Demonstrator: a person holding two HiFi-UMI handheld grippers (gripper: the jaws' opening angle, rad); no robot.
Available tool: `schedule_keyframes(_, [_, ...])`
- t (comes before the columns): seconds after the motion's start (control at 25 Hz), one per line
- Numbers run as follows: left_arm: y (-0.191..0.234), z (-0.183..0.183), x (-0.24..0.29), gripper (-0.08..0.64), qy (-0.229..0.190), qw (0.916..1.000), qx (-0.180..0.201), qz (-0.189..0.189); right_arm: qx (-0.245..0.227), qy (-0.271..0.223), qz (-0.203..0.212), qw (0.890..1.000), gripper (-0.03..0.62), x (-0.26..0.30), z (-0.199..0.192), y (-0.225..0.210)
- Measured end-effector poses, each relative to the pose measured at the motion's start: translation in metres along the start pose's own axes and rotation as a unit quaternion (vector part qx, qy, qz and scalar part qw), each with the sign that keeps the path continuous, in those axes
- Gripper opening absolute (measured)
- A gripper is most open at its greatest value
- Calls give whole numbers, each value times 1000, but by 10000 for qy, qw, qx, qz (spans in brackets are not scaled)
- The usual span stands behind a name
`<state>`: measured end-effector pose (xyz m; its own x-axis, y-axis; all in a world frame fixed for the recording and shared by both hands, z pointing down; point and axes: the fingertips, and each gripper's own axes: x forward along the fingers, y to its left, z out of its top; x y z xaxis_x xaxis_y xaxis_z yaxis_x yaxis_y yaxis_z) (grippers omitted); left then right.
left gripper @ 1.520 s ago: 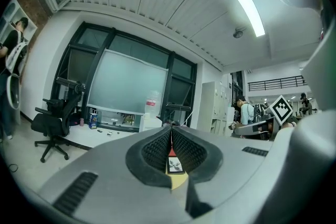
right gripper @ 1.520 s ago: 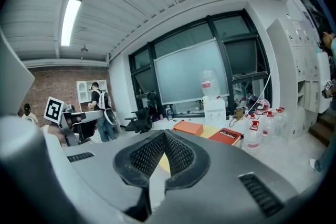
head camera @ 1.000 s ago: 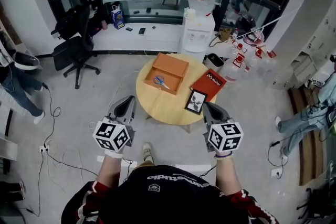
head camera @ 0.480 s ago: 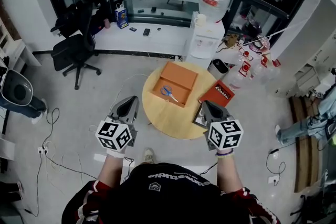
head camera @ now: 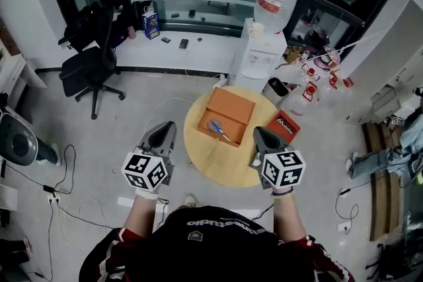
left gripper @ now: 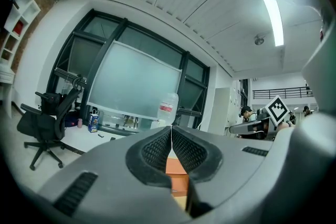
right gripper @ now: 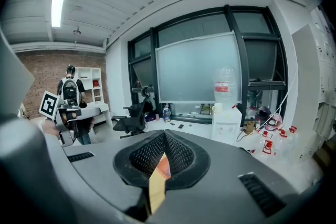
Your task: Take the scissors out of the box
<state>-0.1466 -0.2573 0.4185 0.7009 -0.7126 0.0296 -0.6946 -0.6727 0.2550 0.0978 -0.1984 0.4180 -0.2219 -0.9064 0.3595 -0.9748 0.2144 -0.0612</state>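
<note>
An open orange box (head camera: pixel 230 114) lies on the round wooden table (head camera: pixel 225 165) ahead of me. Blue-handled scissors (head camera: pixel 217 129) rest inside it, near its front edge. My left gripper (head camera: pixel 165 128) is held off the table's left rim, and its jaws are shut with nothing between them. My right gripper (head camera: pixel 258 133) hovers over the table's right side, also shut and empty. In the left gripper view the left gripper (left gripper: pixel 171 129) points at the box (left gripper: pixel 177 173), seen as an orange sliver below the pads. The right gripper (right gripper: pixel 164 134) shows the table and box through its gap.
A red book (head camera: pixel 286 127) lies at the table's right rim. A white water dispenser (head camera: pixel 266 49) and several red-capped bottles (head camera: pixel 312 76) stand behind the table. A black office chair (head camera: pixel 89 69) is at the far left. Cables (head camera: pixel 63 168) run over the floor.
The view has shifted, so the table and box now sit further right and nearer between the grippers. The person at the left has left the view. Both grippers stay shut.
</note>
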Motion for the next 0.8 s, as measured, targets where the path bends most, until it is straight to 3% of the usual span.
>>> schedule_keyframes(0.48, [32, 6, 34, 18, -51, 9998, -27, -170, -83, 111, -141, 9998, 28, 38, 7, -3])
schedule_keyframes(0.8, [29, 15, 50, 18, -225, 9994, 6, 253, -187, -140, 331, 9992, 28, 62, 31, -23])
